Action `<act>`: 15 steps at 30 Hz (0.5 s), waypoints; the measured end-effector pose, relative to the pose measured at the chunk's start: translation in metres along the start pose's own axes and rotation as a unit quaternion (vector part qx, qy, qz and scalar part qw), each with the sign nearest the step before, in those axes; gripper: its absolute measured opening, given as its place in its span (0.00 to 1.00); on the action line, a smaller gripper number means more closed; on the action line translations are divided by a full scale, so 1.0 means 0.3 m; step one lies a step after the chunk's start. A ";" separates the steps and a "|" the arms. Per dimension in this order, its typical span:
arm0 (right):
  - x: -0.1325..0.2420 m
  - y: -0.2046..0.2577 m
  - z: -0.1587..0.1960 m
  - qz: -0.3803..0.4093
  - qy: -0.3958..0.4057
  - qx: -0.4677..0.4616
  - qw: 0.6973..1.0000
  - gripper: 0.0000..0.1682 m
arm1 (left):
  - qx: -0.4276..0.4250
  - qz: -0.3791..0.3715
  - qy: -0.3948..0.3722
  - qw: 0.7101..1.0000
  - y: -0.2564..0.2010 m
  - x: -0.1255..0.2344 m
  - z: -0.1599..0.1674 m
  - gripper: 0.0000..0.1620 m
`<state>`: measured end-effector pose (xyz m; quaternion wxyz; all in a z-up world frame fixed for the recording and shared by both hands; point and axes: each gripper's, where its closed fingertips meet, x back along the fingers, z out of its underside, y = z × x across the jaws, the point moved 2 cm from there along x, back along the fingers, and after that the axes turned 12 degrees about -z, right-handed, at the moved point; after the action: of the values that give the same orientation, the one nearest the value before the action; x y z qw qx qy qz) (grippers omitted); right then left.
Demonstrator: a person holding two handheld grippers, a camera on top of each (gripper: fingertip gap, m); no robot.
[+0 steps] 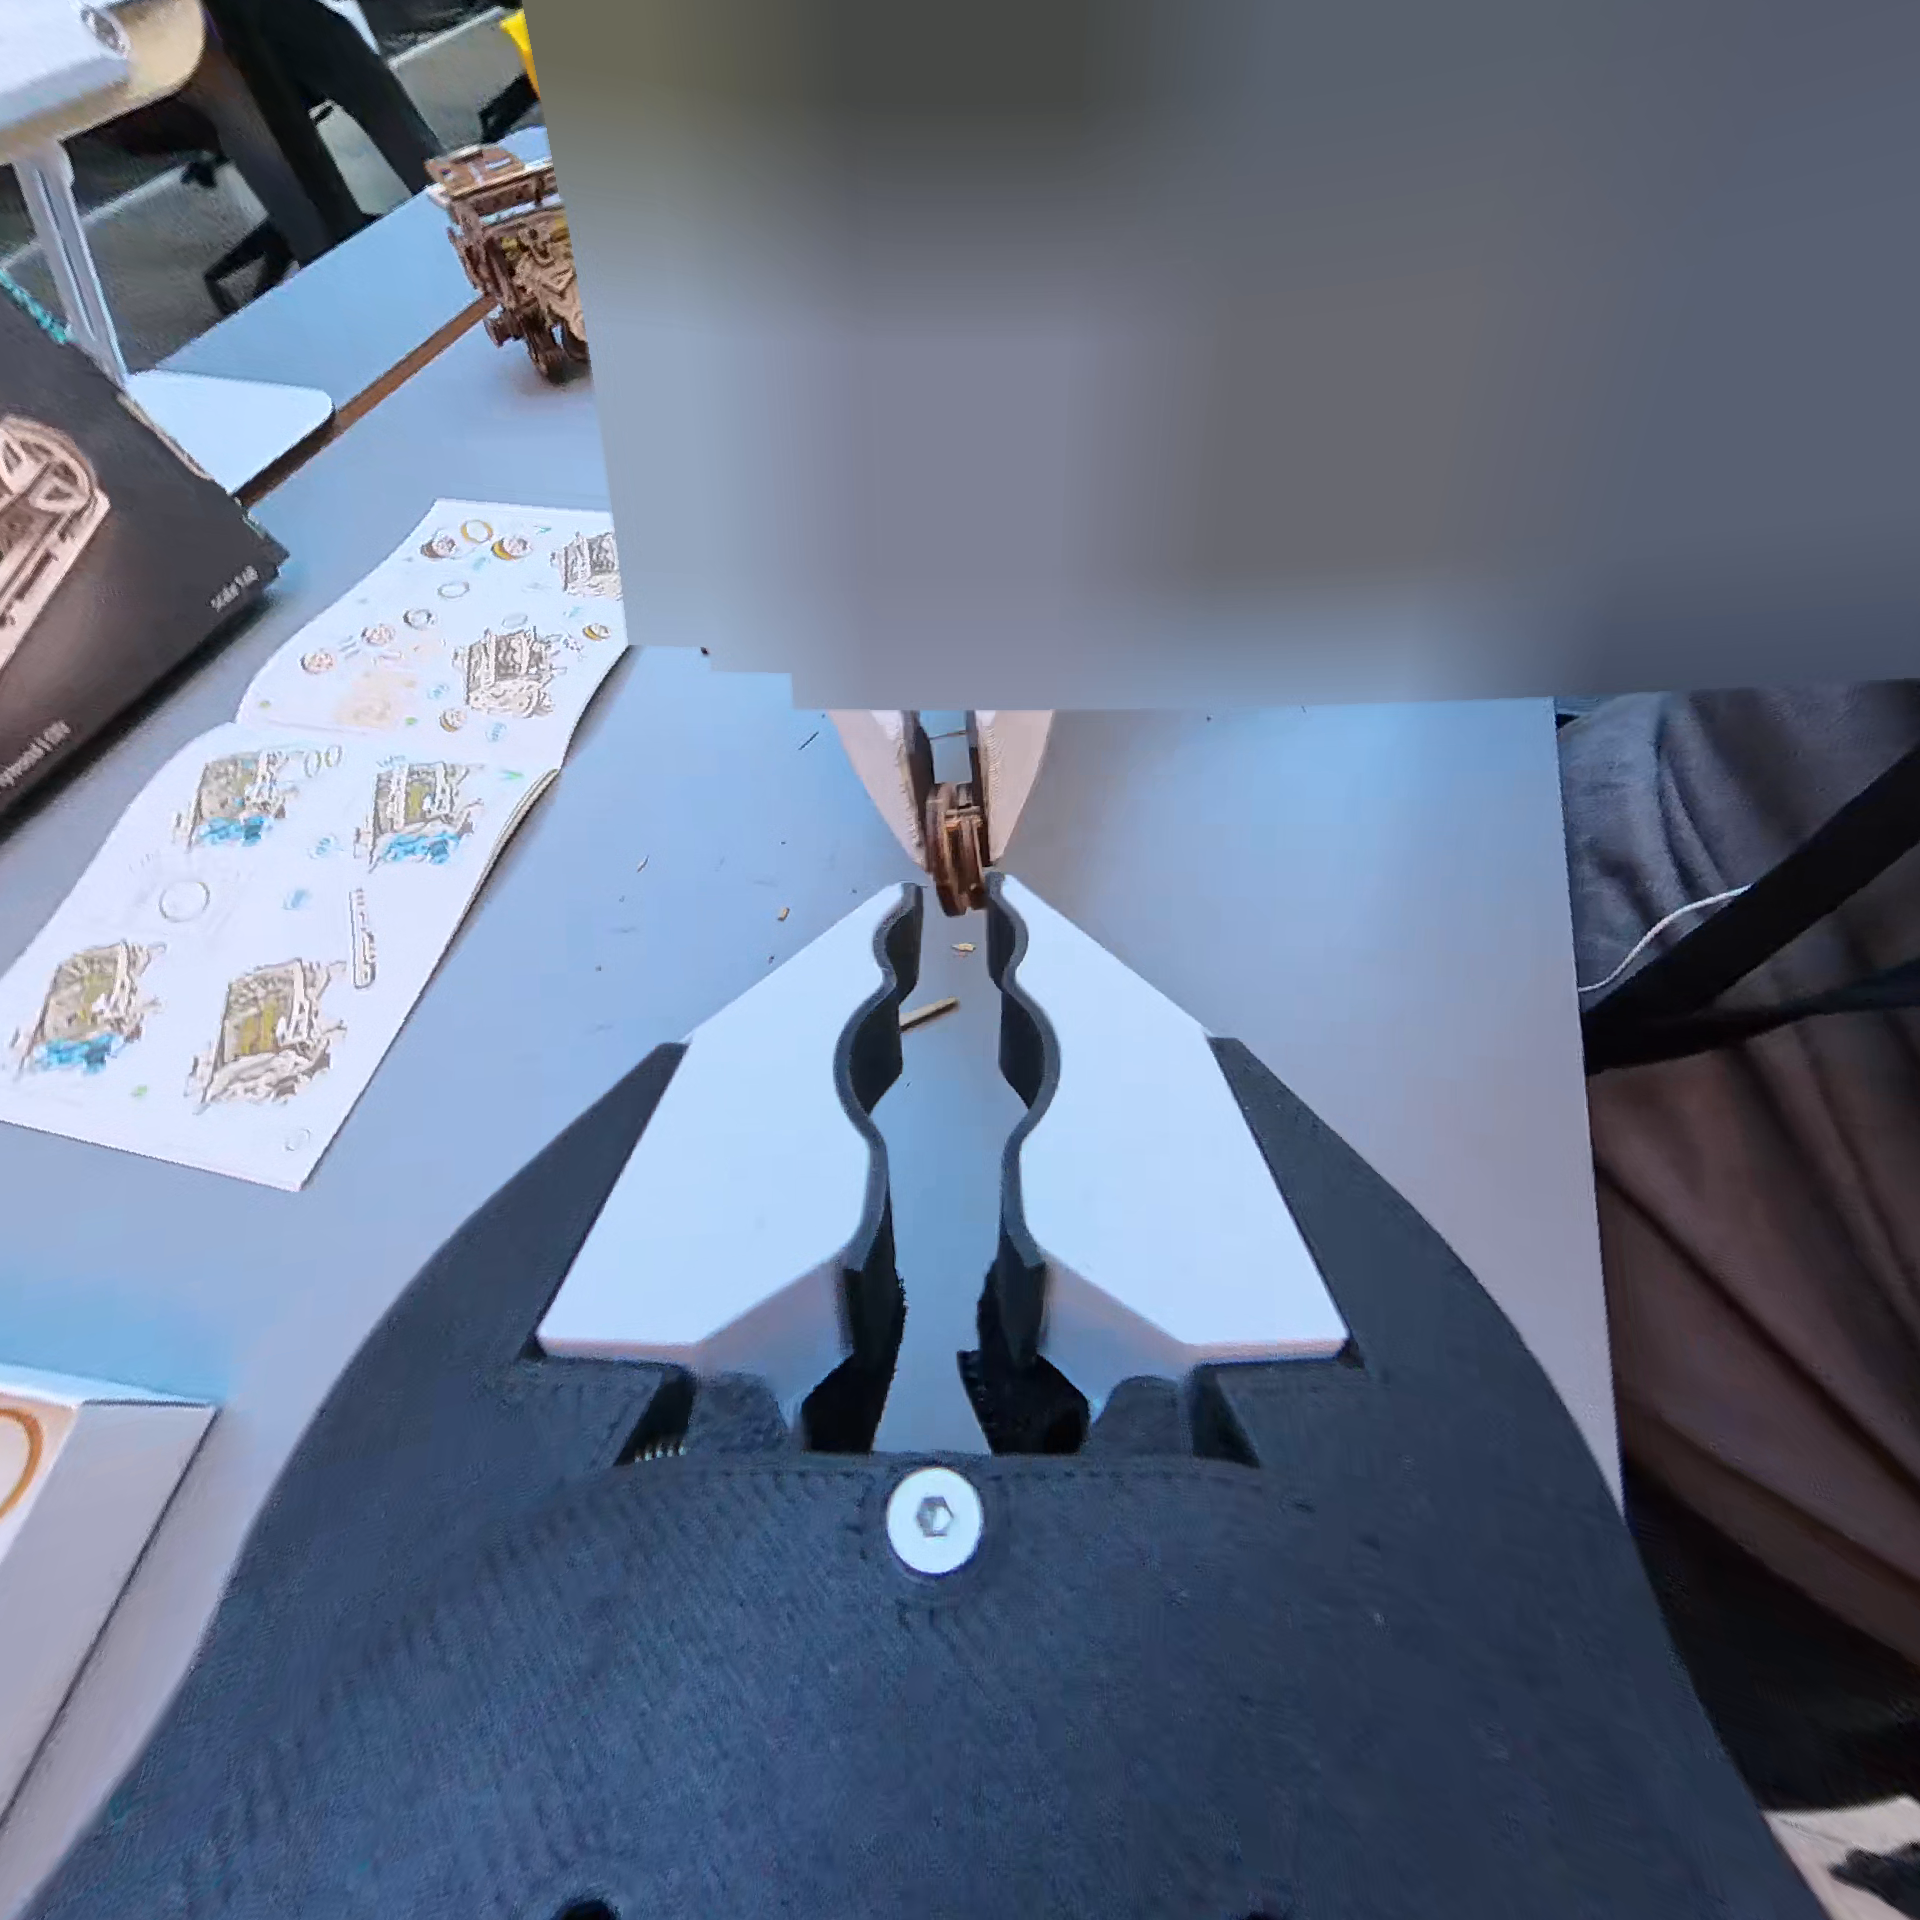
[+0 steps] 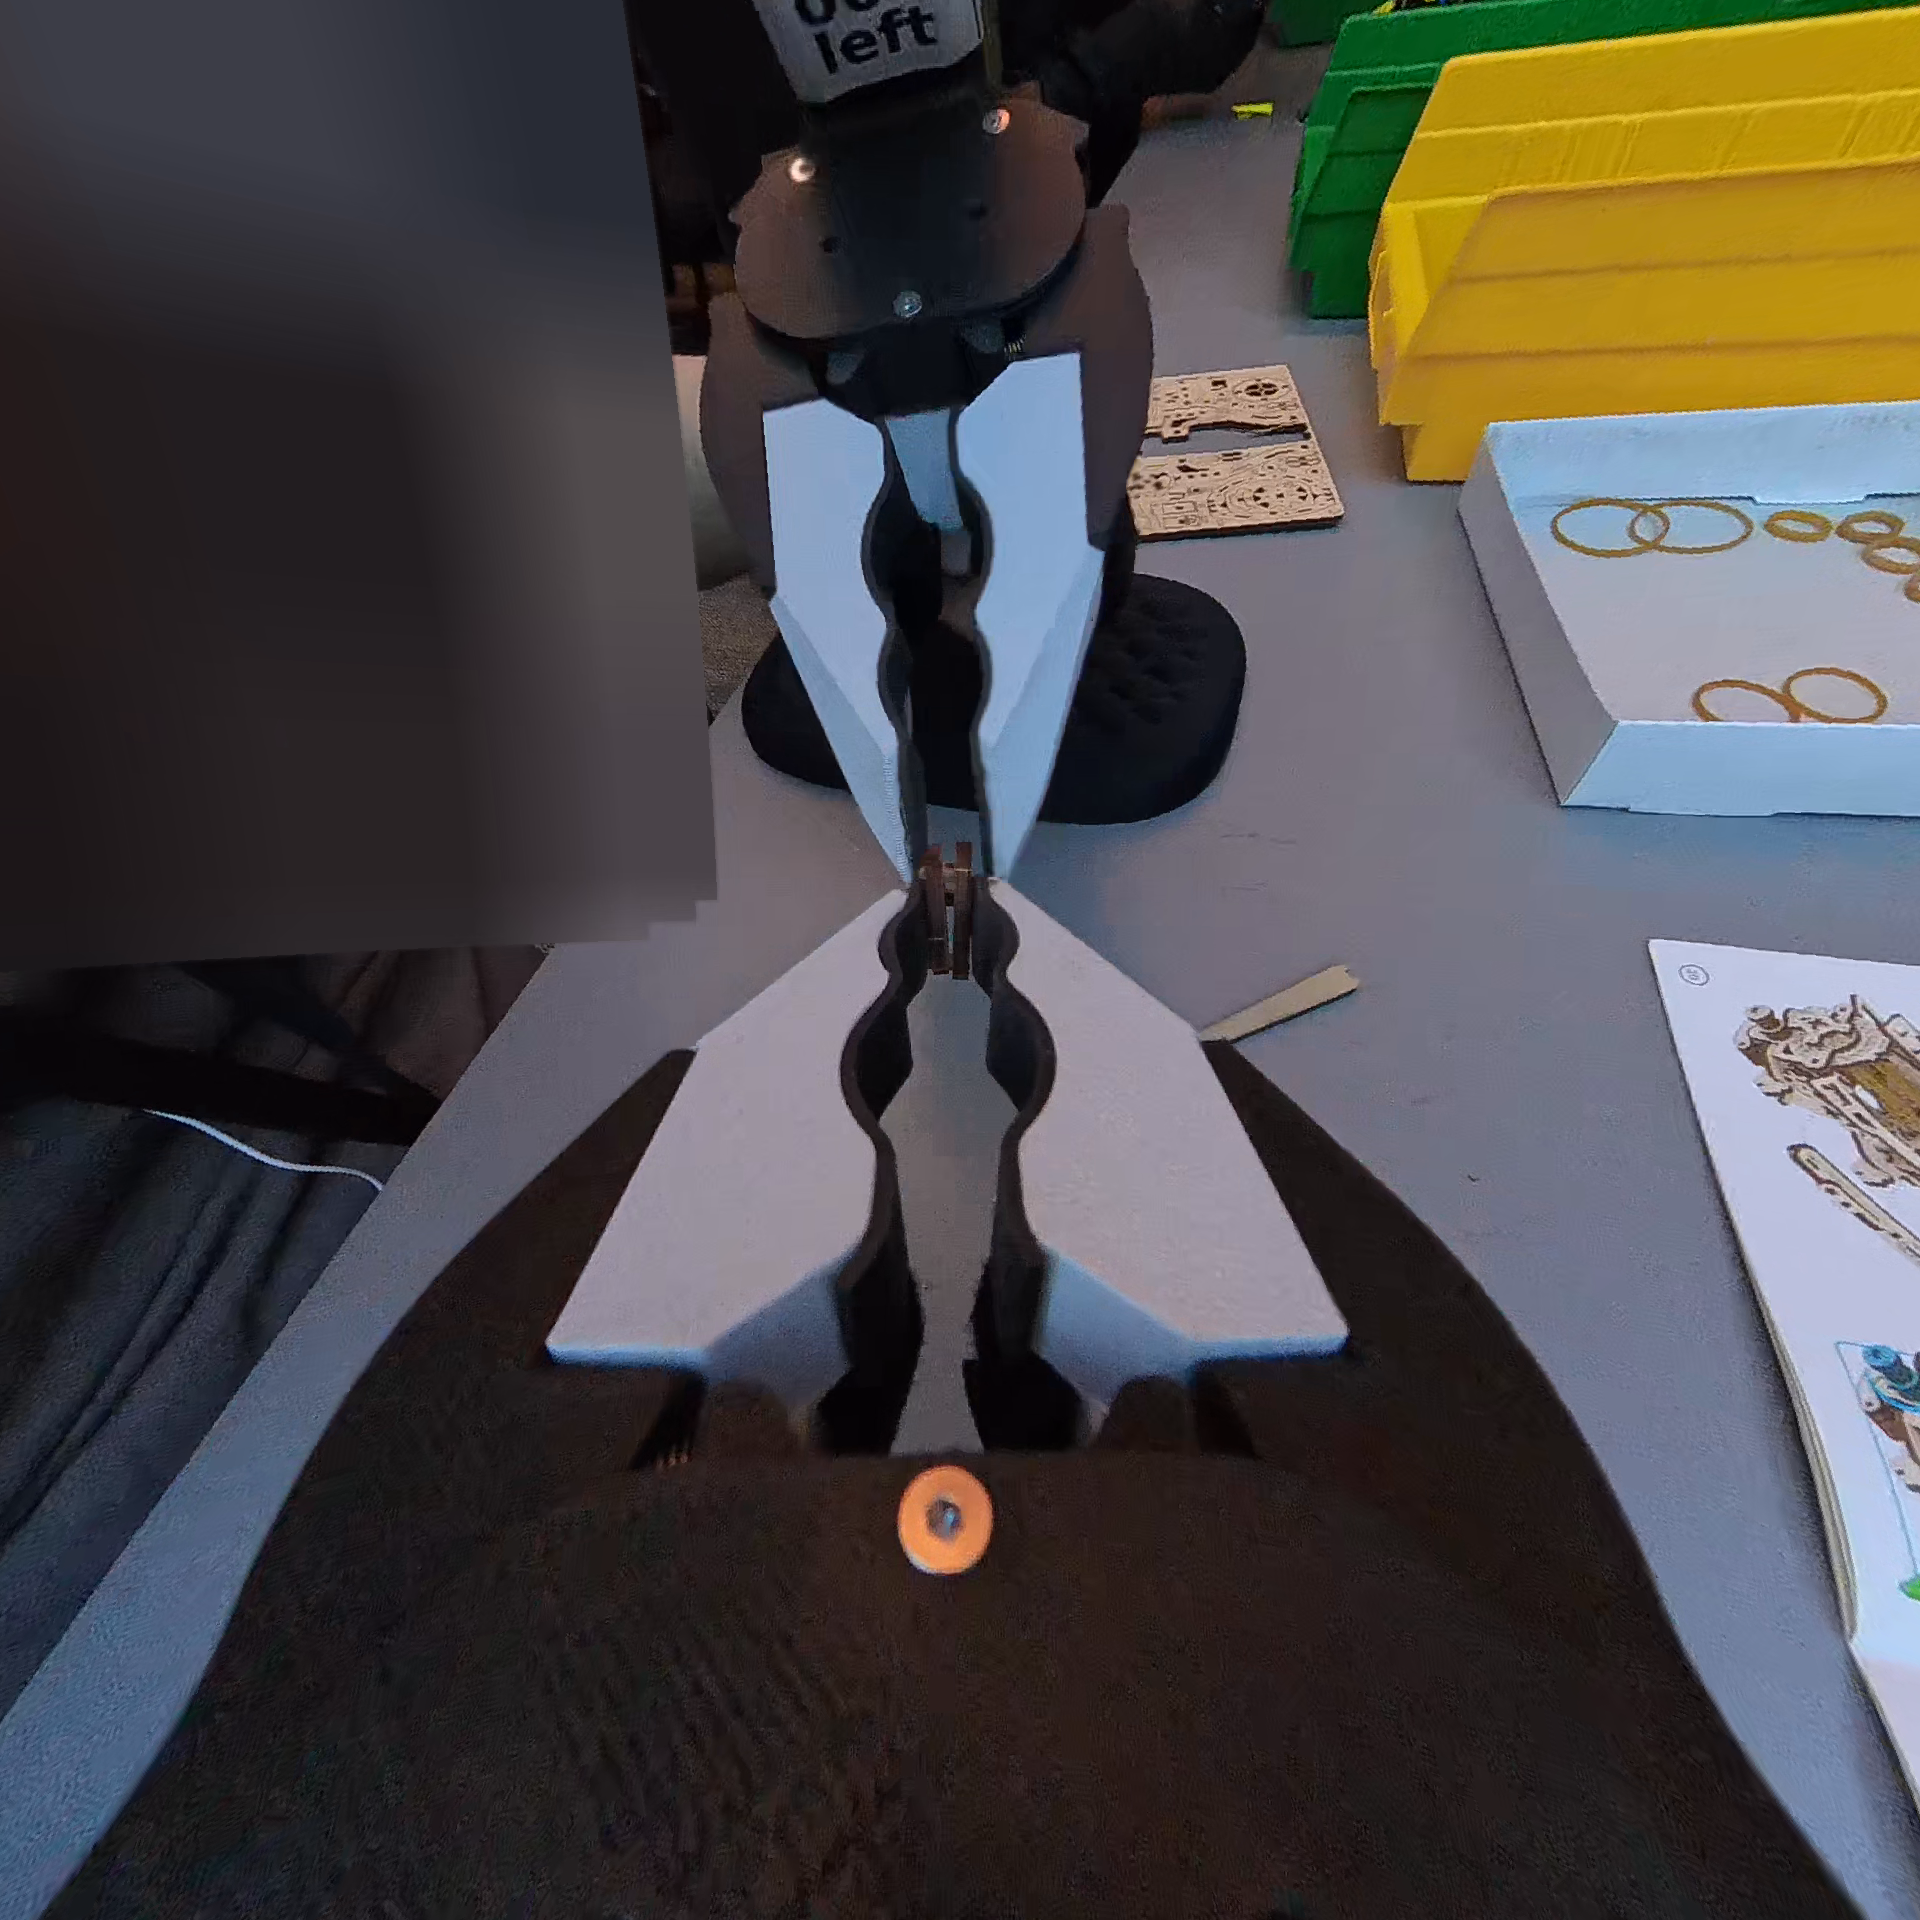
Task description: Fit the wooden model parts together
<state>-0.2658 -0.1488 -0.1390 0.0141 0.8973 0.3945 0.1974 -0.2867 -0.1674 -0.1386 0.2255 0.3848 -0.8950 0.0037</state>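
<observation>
Gripping: my left gripper (image 1: pixel 954 896) and right gripper (image 2: pixel 948 914) both pinch the wooden part (image 2: pixel 948 920), tip to tip.
Booklet (image 1: pixel 312 831): left of part.

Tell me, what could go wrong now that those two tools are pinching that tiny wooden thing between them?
1. The small brown layered wooden piece is held only at the very tips of the right tool and the left tool, so it may slip or pop out.
2. The two tools meet nose to nose; a skewed push could jam or crack the thin layers.
3. If dropped, it would land on the grey table among the wood splinters and be hard to pick up.
</observation>
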 end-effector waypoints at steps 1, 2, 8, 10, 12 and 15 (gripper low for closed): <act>-0.002 0.000 0.004 0.000 0.004 0.004 1.000 0.04 | -0.009 0.002 0.001 1.000 -0.006 -0.004 0.001 0.05; -0.004 -0.001 0.009 0.003 0.008 0.008 1.000 0.04 | -0.017 0.000 0.006 1.000 -0.007 -0.007 0.005 0.05; -0.012 0.000 0.028 0.027 0.044 0.069 0.996 0.04 | -0.057 -0.016 0.021 0.998 -0.015 -0.021 0.024 0.04; -0.012 0.000 0.026 0.043 0.052 0.097 0.993 0.04 | -0.079 -0.032 0.020 0.996 -0.013 -0.020 0.024 0.04; -0.013 0.002 0.019 0.047 0.048 0.108 0.992 0.04 | -0.083 -0.037 0.019 0.996 -0.012 -0.015 0.020 0.04; -0.014 0.005 0.016 0.043 0.049 0.112 0.992 0.04 | -0.082 -0.039 0.020 0.996 -0.015 -0.011 0.017 0.04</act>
<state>-0.2657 -0.1522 -0.1445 -0.1144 0.8988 0.3752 0.1956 -0.2837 -0.1693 -0.1452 0.2742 0.3990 -0.8721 -0.0708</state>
